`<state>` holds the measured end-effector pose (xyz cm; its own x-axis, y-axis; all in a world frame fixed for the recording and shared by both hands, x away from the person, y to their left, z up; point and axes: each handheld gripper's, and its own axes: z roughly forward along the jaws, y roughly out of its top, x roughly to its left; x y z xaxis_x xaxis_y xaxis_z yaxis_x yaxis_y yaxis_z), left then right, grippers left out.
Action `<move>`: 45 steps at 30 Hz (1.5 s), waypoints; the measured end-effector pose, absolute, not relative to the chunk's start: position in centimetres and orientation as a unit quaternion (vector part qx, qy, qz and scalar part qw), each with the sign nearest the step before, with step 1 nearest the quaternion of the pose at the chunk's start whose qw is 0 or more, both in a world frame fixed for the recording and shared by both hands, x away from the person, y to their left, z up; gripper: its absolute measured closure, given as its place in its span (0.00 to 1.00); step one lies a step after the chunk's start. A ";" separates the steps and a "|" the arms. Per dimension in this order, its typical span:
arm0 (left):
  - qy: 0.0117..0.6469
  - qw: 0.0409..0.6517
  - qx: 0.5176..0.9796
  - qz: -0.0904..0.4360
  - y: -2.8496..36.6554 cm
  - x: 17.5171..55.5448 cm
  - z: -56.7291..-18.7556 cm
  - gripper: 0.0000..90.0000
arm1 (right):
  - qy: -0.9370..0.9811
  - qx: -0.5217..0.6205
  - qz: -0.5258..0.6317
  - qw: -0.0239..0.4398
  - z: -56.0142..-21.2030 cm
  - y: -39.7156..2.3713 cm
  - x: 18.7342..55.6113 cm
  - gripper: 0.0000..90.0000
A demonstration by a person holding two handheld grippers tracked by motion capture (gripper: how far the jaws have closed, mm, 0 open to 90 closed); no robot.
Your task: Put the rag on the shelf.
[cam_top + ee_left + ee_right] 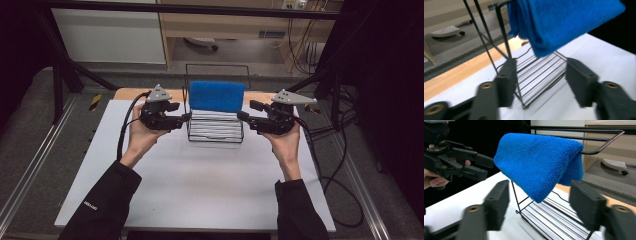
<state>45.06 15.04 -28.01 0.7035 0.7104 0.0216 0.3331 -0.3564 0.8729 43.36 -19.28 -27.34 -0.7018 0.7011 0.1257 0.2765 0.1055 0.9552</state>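
Observation:
A blue towel (217, 96) hangs folded over the top bar of a black wire rack (215, 131) at the far middle of the white table (200, 185). My left gripper (182, 112) is held at the rack's left side, jaws open. In the left gripper view the towel (559, 22) hangs above and the rack's corner wires (536, 77) show between the jaws of the left gripper (540, 82). My right gripper (246, 110) is at the rack's right side, open. In the right gripper view the towel (536, 162) hangs beyond the open right gripper (540, 205), and the left gripper (484, 167) shows farther off.
A wooden strip (125, 93) runs along the table's far edge. Cables (340, 175) trail off the right side over the floor. Black frame legs (60, 80) stand at the far left and far right. A cabinet (225, 25) sits behind the table.

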 end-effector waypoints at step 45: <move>0.413 0.434 0.779 0.184 27.8 37.1 -41.1 0.11 | 0.774 0.372 0.499 0.115 -39.0 -22.9 38.6 0.01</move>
